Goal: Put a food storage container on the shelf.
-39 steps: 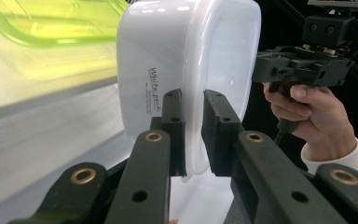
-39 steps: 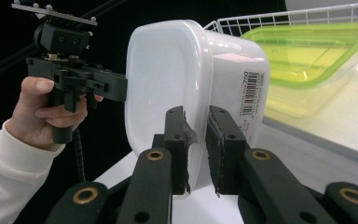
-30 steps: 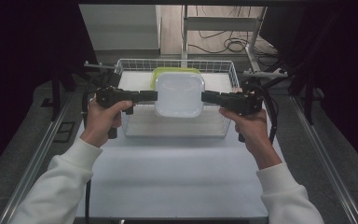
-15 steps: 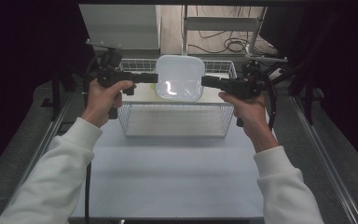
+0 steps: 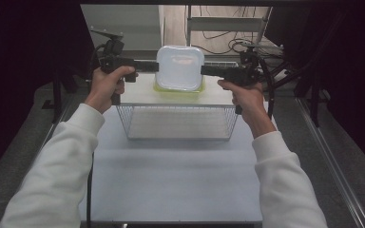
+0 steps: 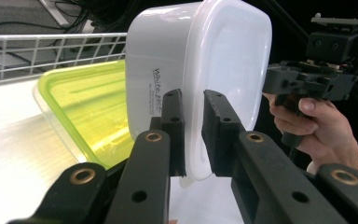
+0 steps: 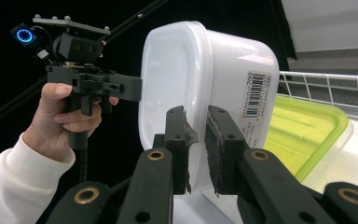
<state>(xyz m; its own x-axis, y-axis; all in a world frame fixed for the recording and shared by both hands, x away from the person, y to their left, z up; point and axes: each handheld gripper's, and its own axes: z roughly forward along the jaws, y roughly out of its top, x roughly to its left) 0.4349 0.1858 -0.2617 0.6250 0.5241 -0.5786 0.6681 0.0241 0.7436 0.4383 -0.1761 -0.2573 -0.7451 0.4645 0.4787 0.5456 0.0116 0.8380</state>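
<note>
A white plastic container (image 5: 179, 68) hangs in the air above the far part of a wire basket (image 5: 176, 121), turned up on edge with a broad face toward the high view. My left gripper (image 5: 157, 66) is shut on its left rim and my right gripper (image 5: 203, 70) is shut on its right rim. In the left gripper view the jaws (image 6: 193, 121) pinch the container (image 6: 223, 60) at its rim flange. In the right gripper view the gripper (image 7: 196, 135) clamps the container (image 7: 233, 70) on the opposite edge. A yellow-green lid (image 5: 178, 88) lies flat under the container.
The basket stands at the middle of a white table (image 5: 176, 180). Its wire wall (image 6: 37, 46) rises just behind the lid (image 6: 88, 107). Metal rails (image 5: 332, 166) run along both table sides, and dark stands and cables crowd the far end.
Both hands have carried the white container up and farther from the person, off the yellow-green lid, which has stayed in the basket and now lies in view below it.
</note>
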